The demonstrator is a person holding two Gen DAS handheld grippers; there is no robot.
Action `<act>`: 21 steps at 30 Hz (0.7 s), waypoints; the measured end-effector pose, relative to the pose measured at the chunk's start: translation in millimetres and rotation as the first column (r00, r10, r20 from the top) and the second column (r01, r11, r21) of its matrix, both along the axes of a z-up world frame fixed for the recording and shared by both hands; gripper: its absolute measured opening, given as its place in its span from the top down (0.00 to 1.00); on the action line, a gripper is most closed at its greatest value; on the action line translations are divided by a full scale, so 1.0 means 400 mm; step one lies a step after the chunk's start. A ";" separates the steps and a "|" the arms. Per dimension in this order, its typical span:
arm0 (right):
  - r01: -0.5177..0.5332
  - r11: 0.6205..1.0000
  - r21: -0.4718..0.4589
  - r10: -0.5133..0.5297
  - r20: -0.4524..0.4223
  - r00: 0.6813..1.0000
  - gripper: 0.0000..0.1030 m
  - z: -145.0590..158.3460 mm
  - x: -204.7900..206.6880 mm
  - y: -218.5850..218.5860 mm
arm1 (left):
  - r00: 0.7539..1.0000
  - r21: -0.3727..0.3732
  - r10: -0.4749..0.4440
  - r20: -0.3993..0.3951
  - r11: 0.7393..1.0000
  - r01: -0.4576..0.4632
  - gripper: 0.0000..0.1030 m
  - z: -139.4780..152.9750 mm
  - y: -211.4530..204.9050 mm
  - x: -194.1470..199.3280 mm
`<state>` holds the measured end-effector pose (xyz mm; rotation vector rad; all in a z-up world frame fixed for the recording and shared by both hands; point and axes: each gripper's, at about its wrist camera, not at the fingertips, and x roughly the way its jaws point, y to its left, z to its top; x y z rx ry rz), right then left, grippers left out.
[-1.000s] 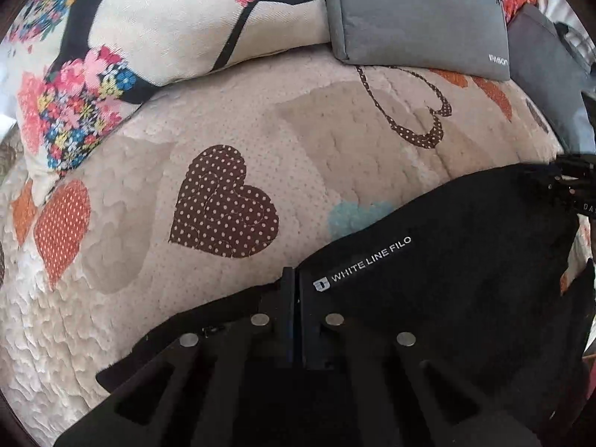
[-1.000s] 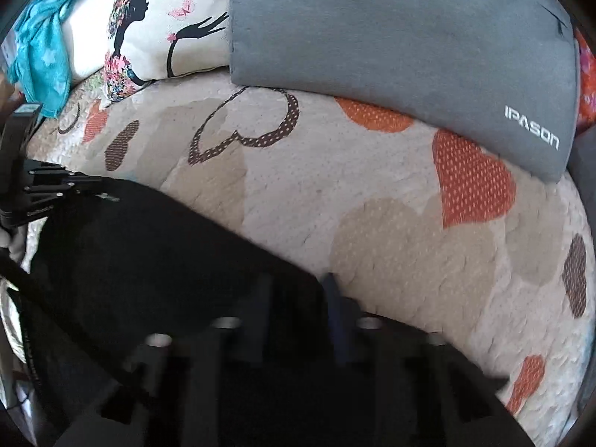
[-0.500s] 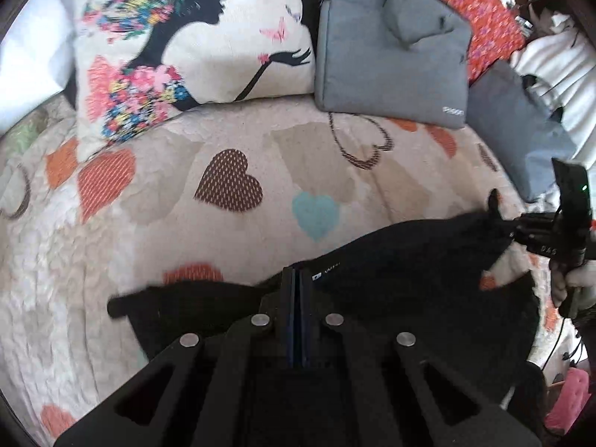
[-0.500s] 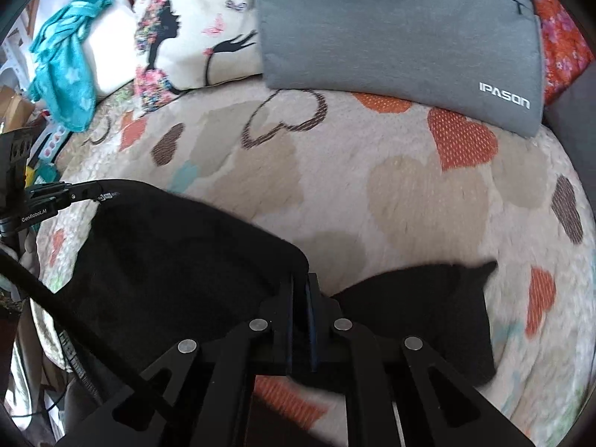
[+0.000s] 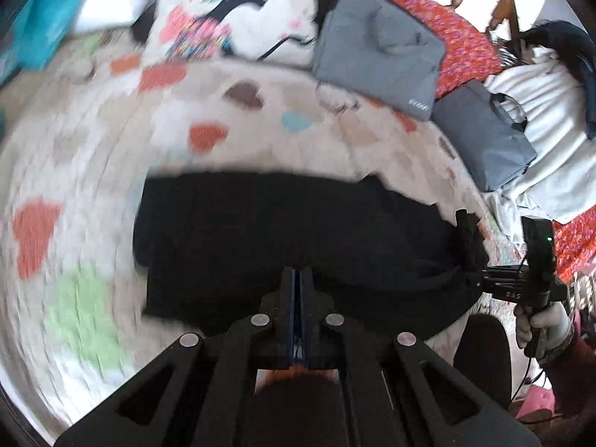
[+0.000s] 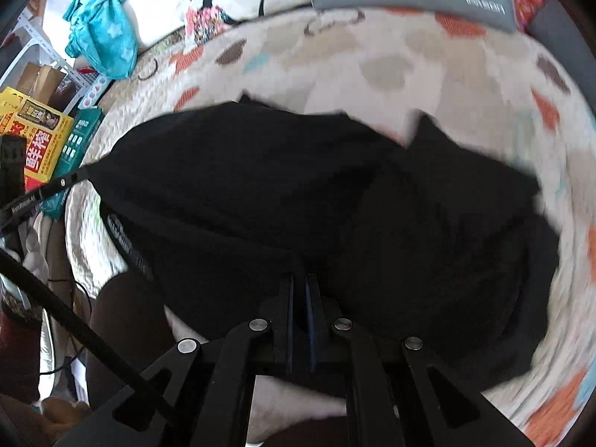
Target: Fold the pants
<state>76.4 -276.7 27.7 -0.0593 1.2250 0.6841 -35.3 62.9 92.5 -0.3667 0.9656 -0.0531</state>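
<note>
Left tongs (image 5: 297,279) pinched together on the near edge of the black pants (image 5: 290,231), a sliver of blue pad showing between the fingers; right tongs (image 6: 300,285) likewise clamped on the pants (image 6: 298,201), fabric bunched right at the tips. From the left wrist view, right tongs (image 5: 470,238) visible off to the side gripping the far end of the same edge, gloved right hand (image 5: 542,326) wrapped round the handle; from the right wrist view, left tongs (image 6: 80,177) biting the opposite corner. Pants stretched between the two, hanging partly off the near side of the bed and draped over the heart-patterned quilt (image 5: 93,193), one leg flopped out to the side (image 6: 484,193). Further back on the bed: grey laptop bag (image 5: 380,52), second grey bag (image 5: 488,134), floral silhouette pillow (image 5: 231,11), teal cloth (image 6: 104,33); yellow box (image 6: 33,138) beside the bed. Heavy motion blur on the quilt in both views.
</note>
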 end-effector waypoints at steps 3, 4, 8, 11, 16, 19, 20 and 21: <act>0.061 0.998 0.024 -0.060 -0.053 0.997 0.90 -0.025 -0.015 -0.030 | 0.990 0.039 0.093 -0.107 0.995 -0.089 0.98 -0.075 0.040 -0.043; 0.093 0.994 0.049 -0.089 -0.081 0.993 0.87 -0.029 -0.018 -0.050 | 0.984 0.019 0.121 -0.133 0.993 -0.120 0.98 -0.090 0.058 -0.056; 0.147 0.987 0.071 -0.140 -0.092 0.986 0.68 -0.007 -0.041 -0.098 | 0.967 -0.062 0.224 -0.119 0.971 -0.232 0.97 -0.083 0.125 -0.147; 0.203 0.977 0.070 -0.201 -0.029 0.979 0.54 0.036 -0.058 -0.162 | 0.952 -0.082 0.297 -0.073 0.950 -0.303 0.83 -0.050 0.161 -0.223; 0.350 0.935 0.062 -0.353 0.046 0.934 0.49 0.091 -0.051 -0.282 | 0.931 -0.086 0.363 -0.024 0.928 -0.364 0.70 -0.012 0.179 -0.296; 0.375 0.925 0.062 -0.379 0.101 0.920 0.49 0.115 -0.027 -0.293 | 0.937 -0.060 0.347 -0.025 0.935 -0.348 0.68 -0.009 0.147 -0.294; 0.380 0.922 0.069 -0.386 0.126 0.914 0.49 0.123 -0.014 -0.288 | 0.940 -0.046 0.341 -0.027 0.939 -0.342 0.68 -0.007 0.130 -0.280; 0.380 0.922 0.075 -0.387 0.145 0.910 0.49 0.129 0.002 -0.277 | 0.945 -0.027 0.325 -0.025 0.945 -0.326 0.68 -0.002 0.108 -0.269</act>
